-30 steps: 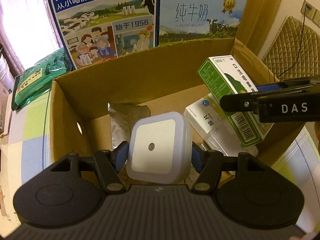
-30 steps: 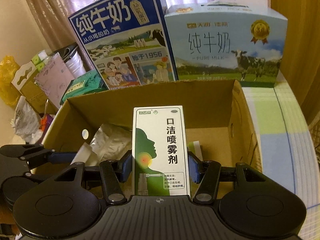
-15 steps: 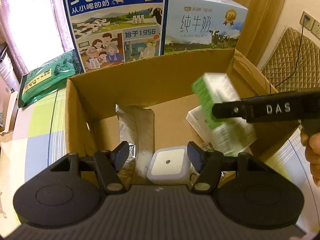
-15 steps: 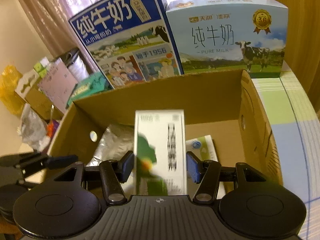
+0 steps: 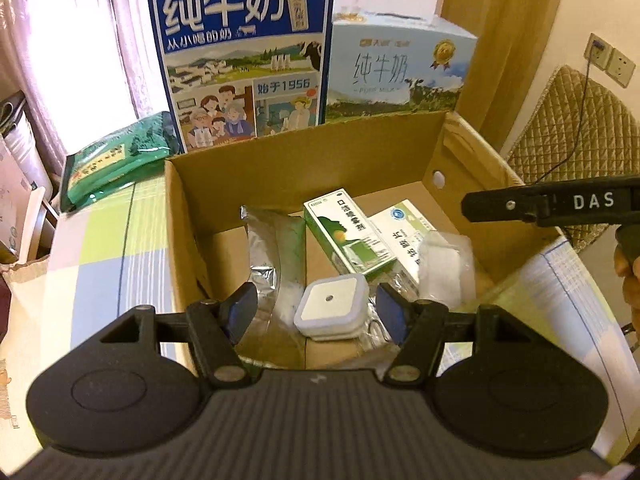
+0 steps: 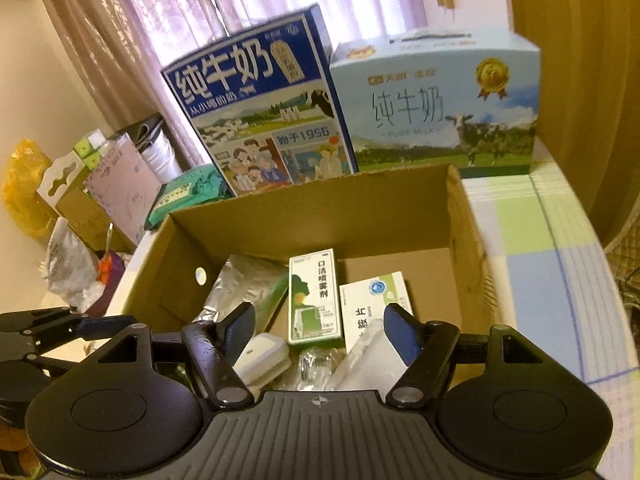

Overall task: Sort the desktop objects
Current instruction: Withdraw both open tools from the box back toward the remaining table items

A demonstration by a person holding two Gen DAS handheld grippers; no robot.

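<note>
Just changed: a second ago the left gripper [image 5: 316, 312] was pinching the white square night light [image 5: 331, 307] and the right gripper [image 6: 320, 330] was pinching the green spray box [image 6: 316, 295]; both things are now lying loose in the cardboard box [image 5: 280, 168]
Meaning for the task: two more desktop objects are sitting in the box, so this pair of drops is looking done, and both tools are free for whatever is left outside
Left tongs: spread wide, holding nothing, with the night light lying well below and between the fingers
Right tongs: spread as well and empty, the blue pads standing apart either side of the box contents
Night light now: resting flat, face up, near the front wall of the box, just beside the silver foil pouch [image 5: 276, 256]
Spray box now: lying on the box floor, leaning partly over the white-and-green medicine carton [image 5: 404, 236], with a clear plastic packet [image 5: 444, 264] just beside that carton
Left hand pose: hovering over the near edge of the box, fingers aiming down and forward into it
Right hand pose: raised over the right side of the box, its black finger crossing the left camera's view, a bit of the person's hand showing at the frame edge
Behind the box: two milk cartons [image 6: 264, 112] standing upright on the checked tablecloth [image 6: 560, 248]
</note>
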